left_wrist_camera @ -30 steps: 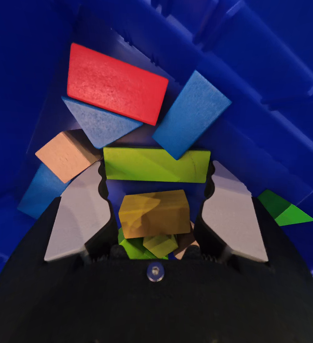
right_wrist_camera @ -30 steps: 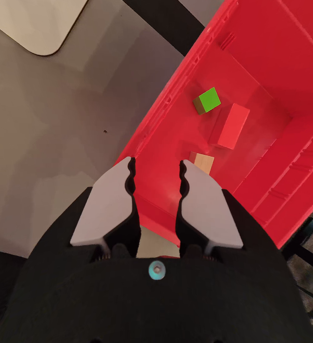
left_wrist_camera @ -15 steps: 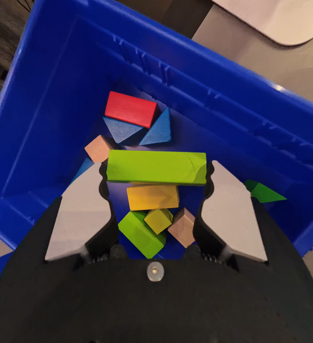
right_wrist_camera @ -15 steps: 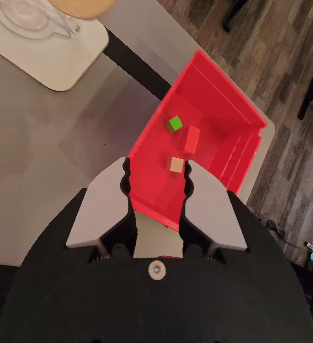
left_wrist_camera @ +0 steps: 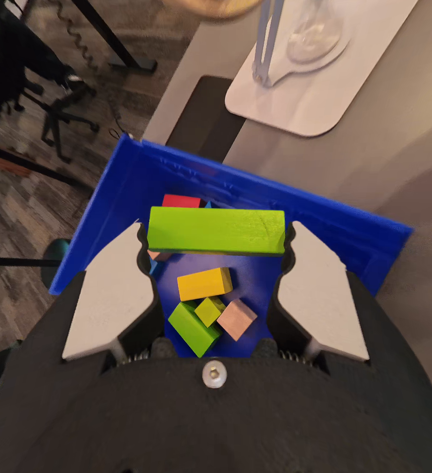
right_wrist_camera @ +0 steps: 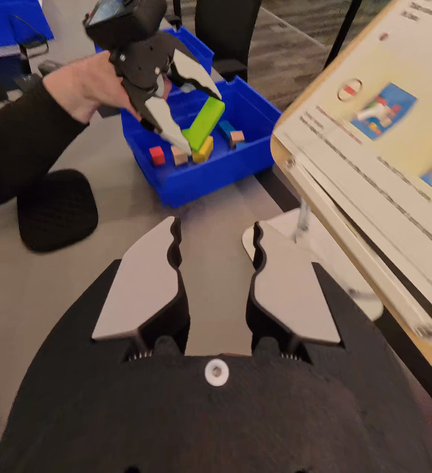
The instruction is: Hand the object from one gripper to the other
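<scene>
Green and long, the wooden block (left_wrist_camera: 216, 233) sits crosswise between the fingertips of the left gripper (left_wrist_camera: 216, 239), whose jaws are spread wide with a pad pressed on each end of it. A second ago this block lay low among the others with the bin walls filling the view; now it hangs well above the blue bin (left_wrist_camera: 337, 220), which has shrunk beneath it. Below it in the bin lie a yellow block (left_wrist_camera: 204, 283), a smaller green block (left_wrist_camera: 193, 330) and a tan cube (left_wrist_camera: 236, 320). From the right wrist view, a hand (right_wrist_camera: 82, 84) holds that gripper over the bin. The right gripper (right_wrist_camera: 217, 240) has swung from the red bin to face the blue one, jaws half open over the grey table (right_wrist_camera: 217, 294) with nothing between them.
</scene>
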The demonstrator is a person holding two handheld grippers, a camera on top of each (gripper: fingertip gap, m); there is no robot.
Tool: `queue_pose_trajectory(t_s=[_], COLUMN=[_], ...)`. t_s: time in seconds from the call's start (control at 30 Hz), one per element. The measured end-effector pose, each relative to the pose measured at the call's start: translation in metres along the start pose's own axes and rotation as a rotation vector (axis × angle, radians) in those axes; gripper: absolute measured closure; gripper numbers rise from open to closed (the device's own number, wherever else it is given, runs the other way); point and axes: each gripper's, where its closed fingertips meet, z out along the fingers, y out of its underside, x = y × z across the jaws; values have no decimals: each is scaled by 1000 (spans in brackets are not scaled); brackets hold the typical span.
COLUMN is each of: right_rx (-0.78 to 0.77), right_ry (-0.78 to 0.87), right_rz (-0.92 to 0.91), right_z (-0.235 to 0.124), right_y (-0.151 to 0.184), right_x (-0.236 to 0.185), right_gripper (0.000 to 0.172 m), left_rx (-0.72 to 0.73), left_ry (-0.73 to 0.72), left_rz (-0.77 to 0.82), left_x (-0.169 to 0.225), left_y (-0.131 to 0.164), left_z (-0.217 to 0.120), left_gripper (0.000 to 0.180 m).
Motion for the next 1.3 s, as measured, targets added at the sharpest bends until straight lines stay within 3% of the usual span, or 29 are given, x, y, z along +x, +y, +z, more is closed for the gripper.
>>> queue_pose_trajectory(t_s=[0.17, 0.33, 0.57, 0.83, 1.07, 1.17, 1.3], right_rx=[61, 20, -11, 12, 97, 118, 71], right_ry=[-64, -97, -97, -110, -108, -44, 118], right_rz=[106, 190, 191, 198, 181, 156, 144], right_z=[78, 136, 159, 160, 128, 78, -18], right_y=[-34, -37, -31, -32, -46, -47, -20], right_x=[-16, -20, -32, -30, -17, 8, 65], right_gripper=[123, 121, 127, 136, 138, 138, 138], left_rx=[-6, -14, -26, -61, 60, 167, 272], left_ry=[-115, -211, -300, -361, -384, -399, -363], left_rz=[109, 209, 318, 362, 333, 279, 215], left_x=[20, 42, 55, 54, 55, 49, 44], left_y=[-38, -69, -84, -86, -112, -128, -136], left_z=[-22, -28, -30, -31, -53, -81, -101], left_gripper=[80, 79, 79, 80, 81, 90, 119])
